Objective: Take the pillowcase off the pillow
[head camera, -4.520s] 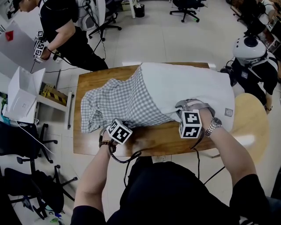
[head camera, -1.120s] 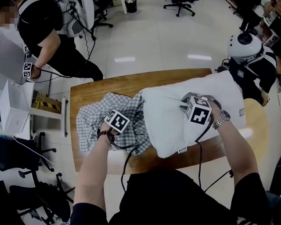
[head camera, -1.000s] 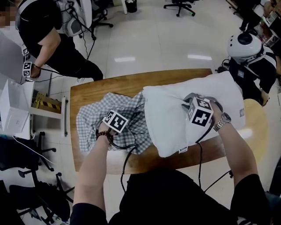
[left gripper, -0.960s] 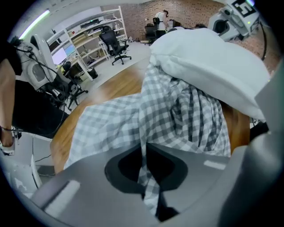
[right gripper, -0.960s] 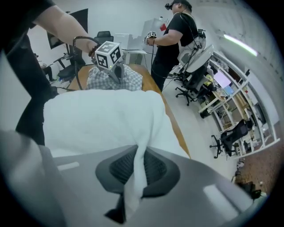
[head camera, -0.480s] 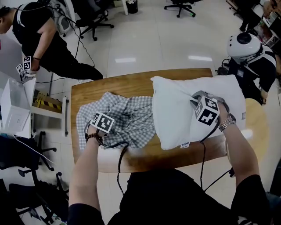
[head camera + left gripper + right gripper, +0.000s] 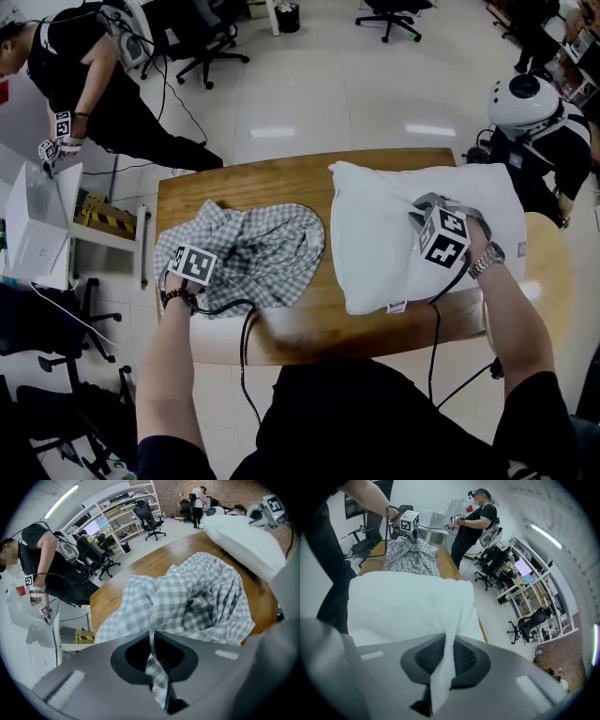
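Plainly, the pillowcase (image 7: 246, 255) is being held at the left end of the table (image 7: 281, 178), apart from the pillow (image 7: 375, 234), so the stripping is being judged done. A checked fold is being pinched in the clenched jaws of the left gripper (image 7: 157, 667). The pillow's white cloth is being clamped by the right gripper (image 7: 443, 667), so that the pillow is being anchored at the right.
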A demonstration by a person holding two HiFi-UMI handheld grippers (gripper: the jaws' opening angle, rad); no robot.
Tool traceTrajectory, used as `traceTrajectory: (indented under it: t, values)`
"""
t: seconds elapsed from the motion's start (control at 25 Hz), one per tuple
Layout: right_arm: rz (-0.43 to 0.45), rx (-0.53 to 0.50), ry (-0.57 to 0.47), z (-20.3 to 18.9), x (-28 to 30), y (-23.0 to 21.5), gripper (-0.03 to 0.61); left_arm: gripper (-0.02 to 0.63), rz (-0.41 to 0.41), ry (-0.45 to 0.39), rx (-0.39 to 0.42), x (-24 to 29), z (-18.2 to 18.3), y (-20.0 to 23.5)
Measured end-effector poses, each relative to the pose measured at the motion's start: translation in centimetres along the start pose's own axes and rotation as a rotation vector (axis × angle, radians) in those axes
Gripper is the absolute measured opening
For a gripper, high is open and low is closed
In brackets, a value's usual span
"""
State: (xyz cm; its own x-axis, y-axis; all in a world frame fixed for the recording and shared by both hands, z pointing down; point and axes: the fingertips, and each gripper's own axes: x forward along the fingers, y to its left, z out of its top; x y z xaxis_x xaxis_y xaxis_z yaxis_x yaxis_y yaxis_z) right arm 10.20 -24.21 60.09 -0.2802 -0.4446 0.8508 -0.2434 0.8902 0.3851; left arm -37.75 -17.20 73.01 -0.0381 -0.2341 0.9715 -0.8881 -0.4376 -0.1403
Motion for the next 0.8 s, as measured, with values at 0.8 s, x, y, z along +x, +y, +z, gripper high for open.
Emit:
traceTrajectory:
  t: [0.8]
  values:
    - [-0.257, 0.086, -0.402, -1.9, -11.4, 8.2, 0.176, 0.193, 0.133, -0.756, -0.037, -12.9, 0.3, -10.0]
